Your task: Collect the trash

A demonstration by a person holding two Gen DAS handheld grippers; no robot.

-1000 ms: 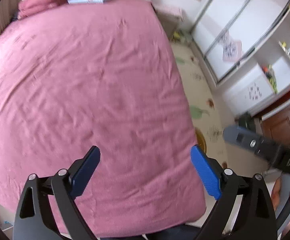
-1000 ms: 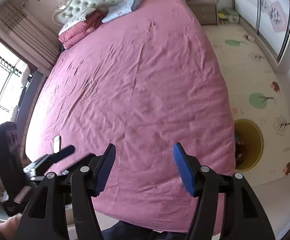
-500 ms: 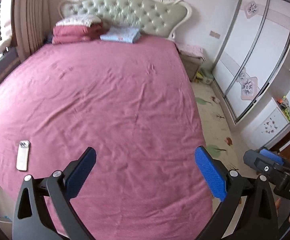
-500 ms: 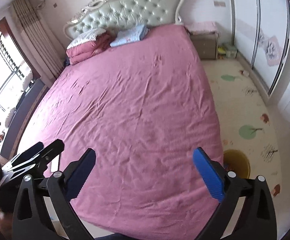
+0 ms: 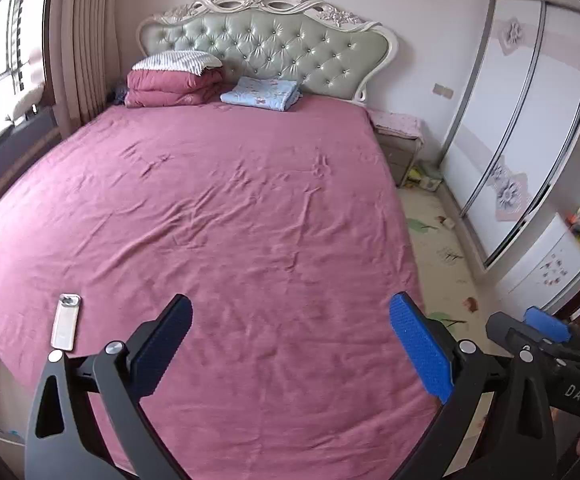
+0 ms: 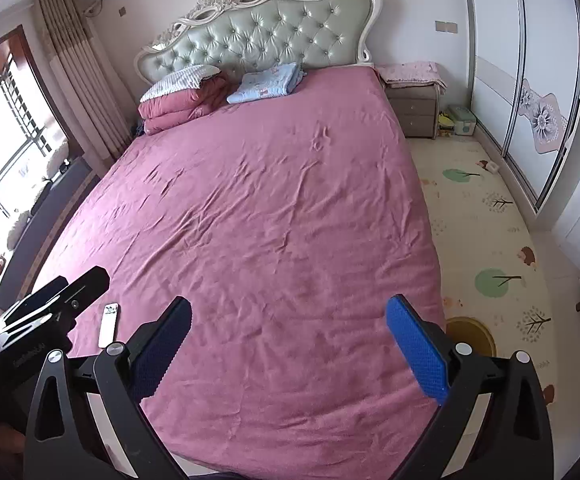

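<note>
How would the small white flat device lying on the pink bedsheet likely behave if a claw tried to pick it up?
The white device looks thin and rigid, so it should lift stiffly. It lies flat on the soft bedsheet, so it may sink when pressed. Its smooth casing might slip.

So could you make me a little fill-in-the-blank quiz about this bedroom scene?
1. The bed sheet is ____ in colour.
2. The folded blue blanket lies beside the ____ quilt.
3. The yellow bin stands on the ____.
4. The white remote lies on the ____.

Missing words: pink; folded pink; floor; bed
</note>
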